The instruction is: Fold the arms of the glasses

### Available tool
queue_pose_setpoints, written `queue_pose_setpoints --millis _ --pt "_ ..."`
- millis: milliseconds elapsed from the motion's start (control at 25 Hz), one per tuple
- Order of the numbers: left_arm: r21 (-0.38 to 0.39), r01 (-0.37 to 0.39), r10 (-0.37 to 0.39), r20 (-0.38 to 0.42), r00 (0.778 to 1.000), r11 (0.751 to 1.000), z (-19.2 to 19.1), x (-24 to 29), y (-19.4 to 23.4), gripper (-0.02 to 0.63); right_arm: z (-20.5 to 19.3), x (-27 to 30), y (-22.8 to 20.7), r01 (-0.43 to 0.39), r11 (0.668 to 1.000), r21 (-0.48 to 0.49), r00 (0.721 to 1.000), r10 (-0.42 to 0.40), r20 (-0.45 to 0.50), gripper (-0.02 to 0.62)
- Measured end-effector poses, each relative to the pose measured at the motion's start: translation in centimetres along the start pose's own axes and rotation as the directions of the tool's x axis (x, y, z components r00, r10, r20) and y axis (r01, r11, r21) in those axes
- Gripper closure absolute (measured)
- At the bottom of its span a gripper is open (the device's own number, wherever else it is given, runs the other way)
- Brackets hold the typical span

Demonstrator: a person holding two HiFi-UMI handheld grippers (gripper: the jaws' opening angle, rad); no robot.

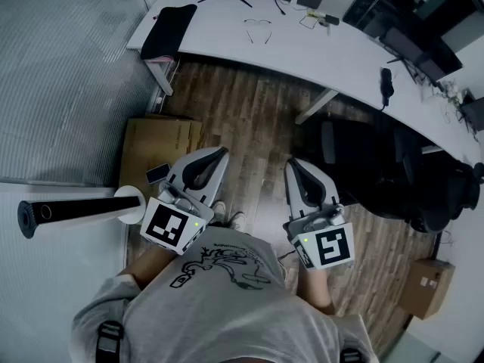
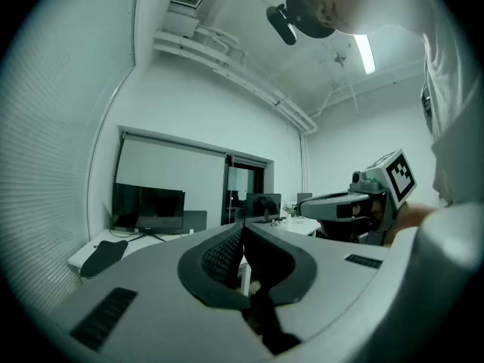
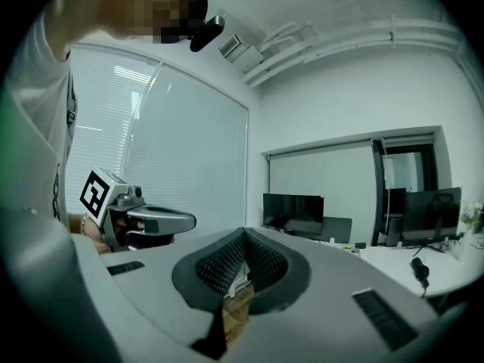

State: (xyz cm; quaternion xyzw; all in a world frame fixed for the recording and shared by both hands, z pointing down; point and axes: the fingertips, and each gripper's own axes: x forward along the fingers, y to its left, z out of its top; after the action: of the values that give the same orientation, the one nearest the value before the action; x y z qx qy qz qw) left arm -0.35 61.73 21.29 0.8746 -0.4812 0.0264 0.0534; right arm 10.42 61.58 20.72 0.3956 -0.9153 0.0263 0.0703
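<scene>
Two empty pairs, left tongs [image 1: 221,152] and right tongs [image 1: 291,162], each fully together, well apart from the glasses [image 1: 257,23]

You have no words, brand names or numbers to read anywhere in view. The nearest things to signs are coded block patterns, not letters. One black-and-white square marker [image 1: 168,225] sits on the cube of your left tongs [image 1: 221,151], at the left front of your grey shirt [image 1: 227,316]. A second marker [image 1: 333,246] sits on your right tongs [image 1: 291,162], at its right front. The shirt bears a black line drawing [image 1: 219,267] without lettering. Well right of the shirt, a cardboard box [image 1: 425,290] has a pale label too small to read.
</scene>
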Motion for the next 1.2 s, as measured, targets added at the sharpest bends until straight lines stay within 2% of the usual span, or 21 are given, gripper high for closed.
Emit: queue_pose_setpoints --millis 600,1200 --pt "-0.039 0.036 -0.036 -0.012 0.999 0.999 -0.7 -3.7 5.9 0.584 0.3 4.7 5.0 0.05 0.999 0.016 0.999 -0.05 -0.009 0.586" --pt "-0.04 0.024 -0.024 -0.008 1.0 0.999 -1.8 -0.5 8.0 0.584 -1.4 7.1 1.4 0.073 0.997 0.026 0.997 -0.073 -0.01 0.586"
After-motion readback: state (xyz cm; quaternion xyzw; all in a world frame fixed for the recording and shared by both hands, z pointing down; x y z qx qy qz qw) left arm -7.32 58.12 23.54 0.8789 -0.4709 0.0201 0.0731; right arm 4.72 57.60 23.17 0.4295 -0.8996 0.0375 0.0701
